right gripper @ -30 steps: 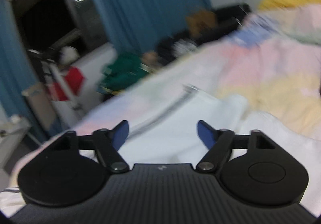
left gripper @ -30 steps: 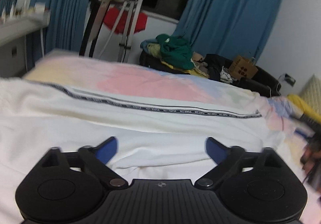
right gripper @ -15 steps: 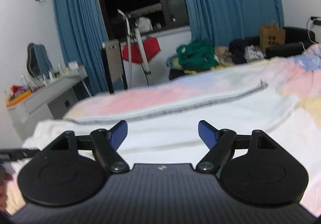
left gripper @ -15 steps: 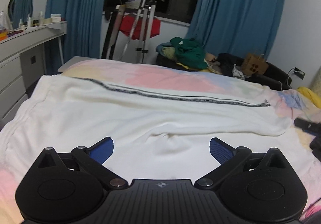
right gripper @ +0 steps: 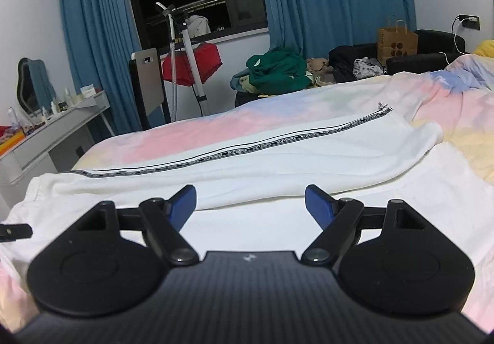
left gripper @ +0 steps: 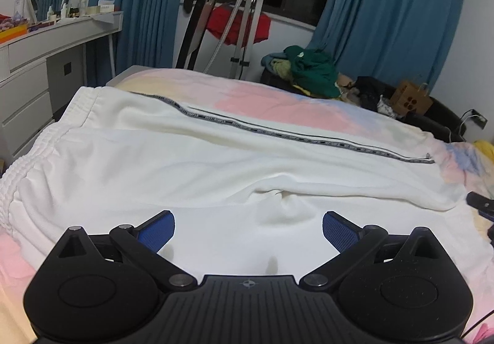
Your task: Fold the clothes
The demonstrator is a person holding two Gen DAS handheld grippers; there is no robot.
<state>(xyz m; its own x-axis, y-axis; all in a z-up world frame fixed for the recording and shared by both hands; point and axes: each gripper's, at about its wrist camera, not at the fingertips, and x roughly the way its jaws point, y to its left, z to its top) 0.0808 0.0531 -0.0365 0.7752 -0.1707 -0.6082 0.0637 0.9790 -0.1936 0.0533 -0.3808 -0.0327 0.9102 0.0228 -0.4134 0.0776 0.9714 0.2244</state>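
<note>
White trousers [left gripper: 216, 165] with a grey-and-black side stripe [left gripper: 278, 134] lie spread across the pastel bedspread [left gripper: 278, 100], waistband at the left, legs running right. My left gripper [left gripper: 248, 228] is open and empty just above the near trouser leg. In the right wrist view the same trousers [right gripper: 278, 159] lie flat, stripe [right gripper: 247, 152] along the far edge. My right gripper [right gripper: 250, 202] is open and empty over the near leg. The tip of the other gripper [right gripper: 12, 231] shows at the left edge.
A white dressing table [left gripper: 46, 47] stands left of the bed. A drying rack with a red garment [left gripper: 237, 26] stands by the window. A pile of clothes with a green top [left gripper: 311, 69] and a paper bag [left gripper: 410, 100] sit on a dark sofa beyond the bed.
Both grippers have drawn back and steadied from a blurred swing. The whole trousers now show, lying flat. Both stay open and empty.
</note>
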